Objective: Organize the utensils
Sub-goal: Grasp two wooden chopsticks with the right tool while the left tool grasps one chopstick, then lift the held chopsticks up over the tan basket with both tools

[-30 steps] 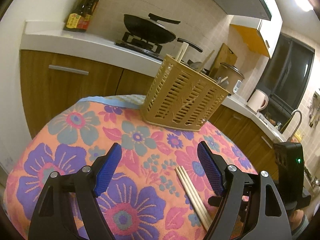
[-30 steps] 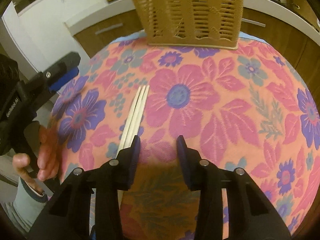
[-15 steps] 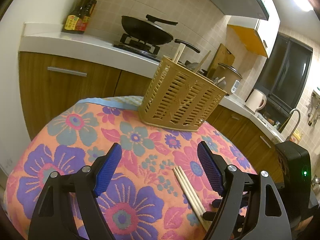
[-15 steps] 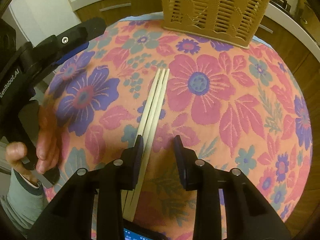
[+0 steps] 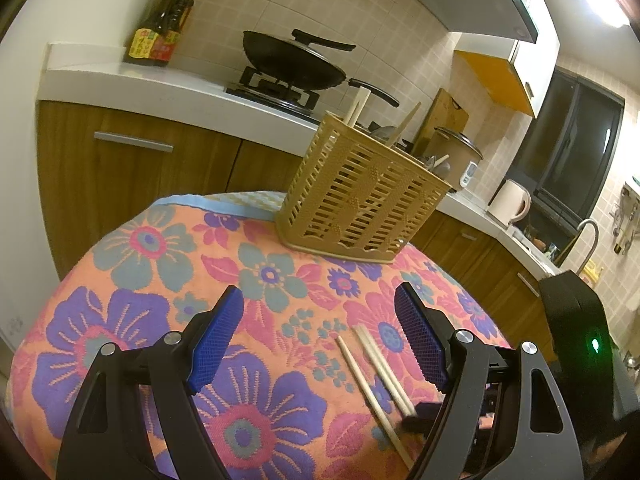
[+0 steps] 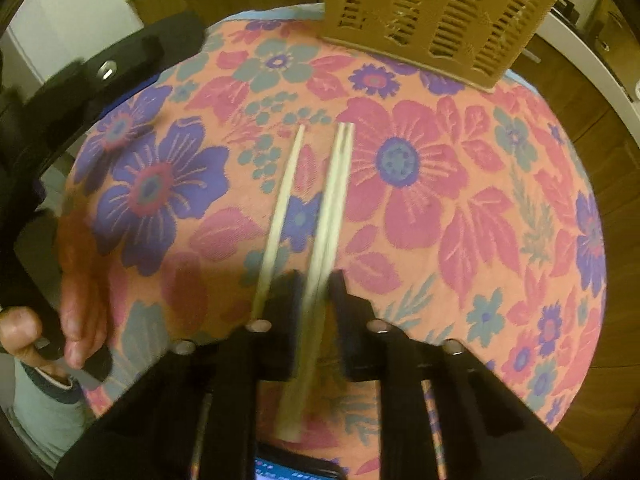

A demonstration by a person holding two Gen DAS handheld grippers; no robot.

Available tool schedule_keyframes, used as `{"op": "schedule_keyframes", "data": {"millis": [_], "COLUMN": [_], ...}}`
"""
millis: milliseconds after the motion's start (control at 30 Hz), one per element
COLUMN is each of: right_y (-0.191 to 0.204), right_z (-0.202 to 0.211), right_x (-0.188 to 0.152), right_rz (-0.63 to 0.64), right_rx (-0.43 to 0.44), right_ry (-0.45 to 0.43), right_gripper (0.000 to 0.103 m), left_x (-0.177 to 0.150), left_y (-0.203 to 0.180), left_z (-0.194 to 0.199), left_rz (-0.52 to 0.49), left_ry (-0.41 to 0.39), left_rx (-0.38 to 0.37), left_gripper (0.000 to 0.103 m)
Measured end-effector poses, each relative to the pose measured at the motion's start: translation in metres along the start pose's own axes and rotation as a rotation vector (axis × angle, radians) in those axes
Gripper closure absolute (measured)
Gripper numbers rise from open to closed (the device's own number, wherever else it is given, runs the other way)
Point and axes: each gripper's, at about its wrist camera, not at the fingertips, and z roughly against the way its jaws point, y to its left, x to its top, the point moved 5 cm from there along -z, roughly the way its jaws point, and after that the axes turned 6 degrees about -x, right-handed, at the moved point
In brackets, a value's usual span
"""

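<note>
Floral cloth (image 6: 460, 208): right gripper (image 6: 314, 280) jaws just closed on chopstick pair (image 6: 334, 200); third chopstick (image 6: 280, 208) outside. Left gripper (image 5: 320, 336) jaws apart, empty.

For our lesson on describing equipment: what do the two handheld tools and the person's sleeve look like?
The left tool has black, angular plastic arms with silver screw heads and blue, finely ribbed pads. The right tool is built of the same black arms and silver screws; its pads look dark and blurred here. Seen from the left wrist, its body carries a small green light. The sleeve is pale grey-green with a darker cuff.
</note>
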Motion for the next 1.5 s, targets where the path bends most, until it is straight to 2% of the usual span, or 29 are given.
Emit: {"op": "schedule_keyframes", "data": {"millis": [133, 300, 367, 467, 567, 667, 733, 800, 833, 867, 967, 1067, 1233, 1333, 1500], "right_y": [-0.031, -0.081, -0.097, -0.118, -0.127, -0.126, -0.125, -0.127, -0.127, -0.127, -0.127, -0.125, -0.123, -0.122, -0.123], "right_z": [-0.005, -0.008, -0.009, -0.010, -0.012, -0.010, -0.008, -0.008, -0.007, -0.005, -0.002, -0.001, -0.003, -0.006, -0.005], "right_x": [0.005, 0.007, 0.004, 0.000, -0.004, -0.011, -0.013, -0.013, -0.015, -0.016, -0.018, -0.018, -0.017, -0.017, -0.019], "right_rz": [-0.089, -0.199, -0.231, -0.274, -0.281, -0.271, -0.268, -0.268, -0.269, -0.268, -0.258, -0.252, -0.246, -0.240, -0.239], "right_rx": [0.012, -0.018, -0.012, 0.004, 0.023, 0.033, 0.038, 0.044, 0.047, 0.051, 0.061, 0.064, 0.055, 0.046, 0.053], "right_ry": [-0.011, -0.034, -0.039, -0.040, -0.040, -0.044, -0.045, -0.046, -0.046, -0.046, -0.054, -0.058, -0.047, -0.033, -0.007], "right_gripper": [0.094, 0.093, 0.093, 0.093, 0.093, 0.093, 0.093, 0.093, 0.093, 0.093, 0.093, 0.093, 0.093, 0.093, 0.092], "left_x": [-0.002, -0.025, -0.040, -0.062, -0.073, -0.084, -0.091, -0.092, -0.090, -0.090, -0.085, -0.081, -0.069, -0.062, -0.061], "left_y": [0.001, -0.013, -0.025, -0.047, -0.064, -0.077, -0.084, -0.087, -0.088, -0.088, -0.081, -0.072, -0.057, -0.047, -0.042], "left_z": [-0.007, -0.024, -0.031, -0.041, -0.048, -0.053, -0.054, -0.055, -0.057, -0.057, -0.056, -0.052, -0.048, -0.048, -0.053], "left_rz": [-0.001, -0.001, -0.023, -0.090, -0.206, -0.311, -0.358, -0.362, -0.369, -0.379, -0.370, -0.332, -0.300, -0.287, -0.271], "left_ry": [0.051, 0.261, 0.364, 0.484, 0.534, 0.576, 0.586, 0.597, 0.599, 0.601, 0.594, 0.575, 0.525, 0.521, 0.547], "left_rx": [-0.003, -0.022, 0.003, 0.062, 0.175, 0.265, 0.288, 0.275, 0.275, 0.282, 0.272, 0.231, 0.261, 0.263, 0.219], "left_gripper": [0.027, 0.029, 0.036, 0.036, 0.037, 0.044, 0.051, 0.064, 0.077, 0.086, 0.099, 0.099, 0.099, 0.099, 0.097]}}
